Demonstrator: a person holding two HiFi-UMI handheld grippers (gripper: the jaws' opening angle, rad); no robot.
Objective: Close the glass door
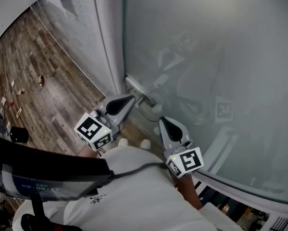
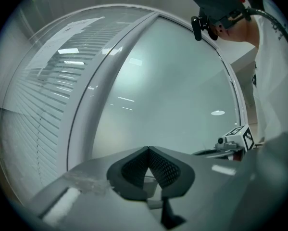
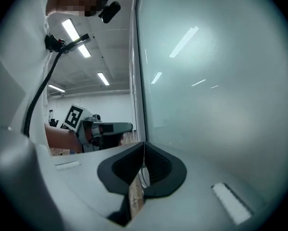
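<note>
Grey fingers of the left gripper [image 1: 132, 98] were shut together, with their tips right by the door handle [image 1: 147, 101]. That put it nearer than the right gripper [image 1: 162, 121], whose fingers were together too. The frosted glass door [image 1: 216, 52] stood tall, just ahead and to the right, and no words could be read, only square markers [image 1: 93, 131].

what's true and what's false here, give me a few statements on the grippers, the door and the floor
1. The right gripper has its jaws together. True.
2. The glass door is clear enough to see through. False: it is frosted.
3. The floor is carpeted. False: it is wood planks.
4. The left gripper has its jaws together. True.
</note>
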